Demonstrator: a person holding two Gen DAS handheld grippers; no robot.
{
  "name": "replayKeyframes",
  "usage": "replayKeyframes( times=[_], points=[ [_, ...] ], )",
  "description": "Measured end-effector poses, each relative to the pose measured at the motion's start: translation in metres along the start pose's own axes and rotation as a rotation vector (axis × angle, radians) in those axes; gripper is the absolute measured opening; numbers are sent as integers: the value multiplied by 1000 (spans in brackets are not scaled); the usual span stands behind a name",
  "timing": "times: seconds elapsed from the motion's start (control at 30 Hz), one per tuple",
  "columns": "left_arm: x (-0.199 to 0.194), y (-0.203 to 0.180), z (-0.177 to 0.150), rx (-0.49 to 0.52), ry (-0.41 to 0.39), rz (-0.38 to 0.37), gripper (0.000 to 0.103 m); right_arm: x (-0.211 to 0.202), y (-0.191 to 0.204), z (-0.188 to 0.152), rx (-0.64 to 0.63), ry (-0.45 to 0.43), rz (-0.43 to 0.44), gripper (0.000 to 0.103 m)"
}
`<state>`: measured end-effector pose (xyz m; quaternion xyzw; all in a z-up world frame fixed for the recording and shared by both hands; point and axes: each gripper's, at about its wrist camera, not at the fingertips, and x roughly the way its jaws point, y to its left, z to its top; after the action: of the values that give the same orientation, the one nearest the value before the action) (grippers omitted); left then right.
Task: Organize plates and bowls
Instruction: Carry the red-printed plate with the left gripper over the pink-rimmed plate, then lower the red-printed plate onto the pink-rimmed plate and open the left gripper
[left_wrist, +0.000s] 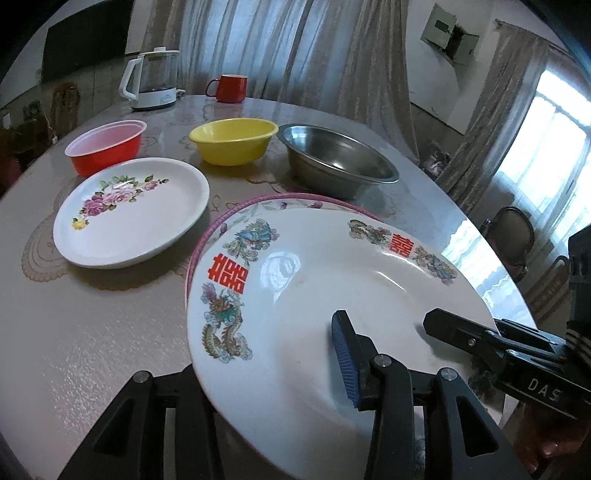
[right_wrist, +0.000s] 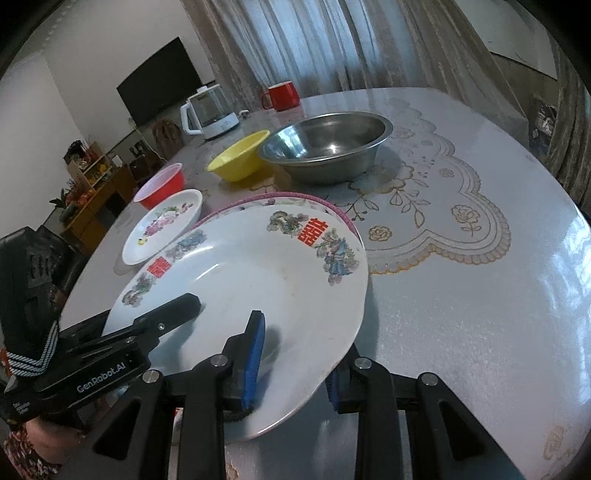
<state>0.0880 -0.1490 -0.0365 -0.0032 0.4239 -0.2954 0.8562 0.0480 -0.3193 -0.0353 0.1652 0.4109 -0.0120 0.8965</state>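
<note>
Left wrist view: the dragon plate (left_wrist: 332, 295), white with red double-happiness characters, is held tilted just above a pink-rimmed plate (left_wrist: 236, 212) that lies on the table (left_wrist: 92, 332). Only the far and left edge of the pink-rimmed plate shows from under it. The left gripper (left_wrist: 280, 373) is clamped on the near rim of the dragon plate, one blue pad on top of the plate and the other finger below it (that lower one is mostly hidden by the plate). The right gripper (left_wrist: 443, 325) comes in from the right, its black finger lying over the plate's inner face.

In the right wrist view, the right gripper (right_wrist: 295, 365) pinches the plate's near edge between two blue pads, one above the rim and one beneath it. The left gripper (right_wrist: 177, 306) reaches in from the left over the same plate.

Just left of this pair sits a flower plate (left_wrist: 129, 210), white with pink roses. Behind it, in a row across the table, stand a red bowl (left_wrist: 107, 147), a yellow bowl (left_wrist: 232, 140) and a steel bowl (left_wrist: 336, 158), each apart from its neighbour. Farther back are a white kettle (left_wrist: 151, 79) and a red mug (left_wrist: 229, 88), with curtains (left_wrist: 295, 48) behind the table.
</note>
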Motion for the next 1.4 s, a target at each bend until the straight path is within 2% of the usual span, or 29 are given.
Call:
replayKeyframes(
  times=[0.37,0.53,0.6,0.8,1.07,1.13,1.23,1.4],
  points=[
    [3,0,3,-15,-13,67,45,3,4,7,-13,39,-38,34],
    [3,-2,1,7,-20,86,45,-9,0,3,-5,34,-13,34],
    [2,-5,-1,18,-16,88,45,-12,0,0,-17,40,-48,34],
    [0,-9,-5,22,6,72,45,-14,-13,-8,35,28,-17,28],
    [-8,-14,-8,52,27,87,44,-16,-11,-9,2,1,-70,27],
    [-14,-16,-11,77,23,103,42,-18,-10,-8,-16,-10,-94,23],
    [-23,-14,-15,89,18,82,40,-19,-10,-7,-35,-16,-119,21],
    [-35,-12,-18,93,10,90,37,-18,-16,-9,9,-2,-78,21]
  ],
)
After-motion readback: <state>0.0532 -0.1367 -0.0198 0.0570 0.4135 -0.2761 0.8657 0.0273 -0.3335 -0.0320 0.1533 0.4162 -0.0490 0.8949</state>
